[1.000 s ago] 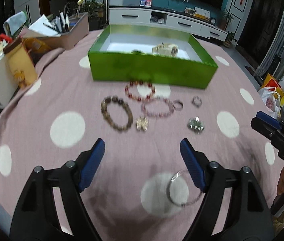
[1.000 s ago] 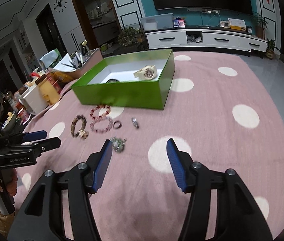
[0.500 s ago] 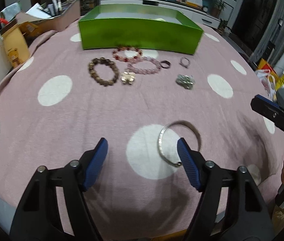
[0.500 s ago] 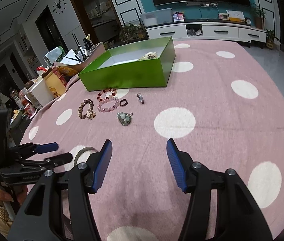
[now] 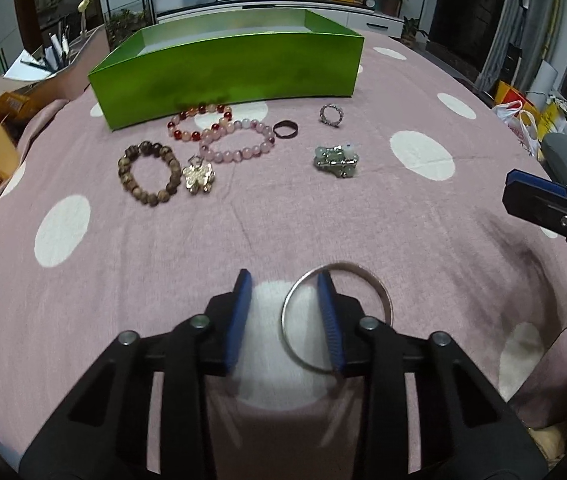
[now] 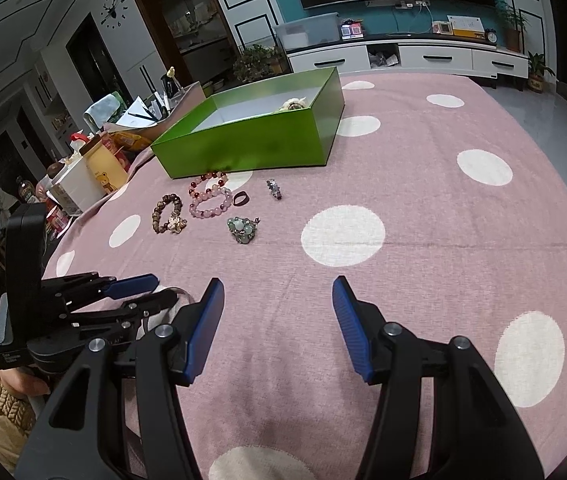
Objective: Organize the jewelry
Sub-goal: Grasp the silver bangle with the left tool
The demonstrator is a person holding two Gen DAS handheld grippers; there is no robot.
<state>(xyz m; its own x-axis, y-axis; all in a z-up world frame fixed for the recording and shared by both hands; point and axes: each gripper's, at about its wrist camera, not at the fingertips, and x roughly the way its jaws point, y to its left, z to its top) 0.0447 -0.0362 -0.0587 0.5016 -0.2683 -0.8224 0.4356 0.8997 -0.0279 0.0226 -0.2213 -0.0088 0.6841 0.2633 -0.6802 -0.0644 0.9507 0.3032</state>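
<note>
Pink polka-dot tablecloth low in the frame: the left gripper, wide apart a second ago, is closing over the silver bangle's near rim, while the right gripper hangs apart, empty.

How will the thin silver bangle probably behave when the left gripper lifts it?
The silver bangle looks like a rigid metal hoop, so it likely keeps its shape. The closing left gripper straddles one side of it, so it may pivot. Smooth metal could slip.

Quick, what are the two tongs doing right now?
Left tongs: closing over the silver bangle's rim, not gripping yet.
Right tongs: open, holding nothing.
</note>
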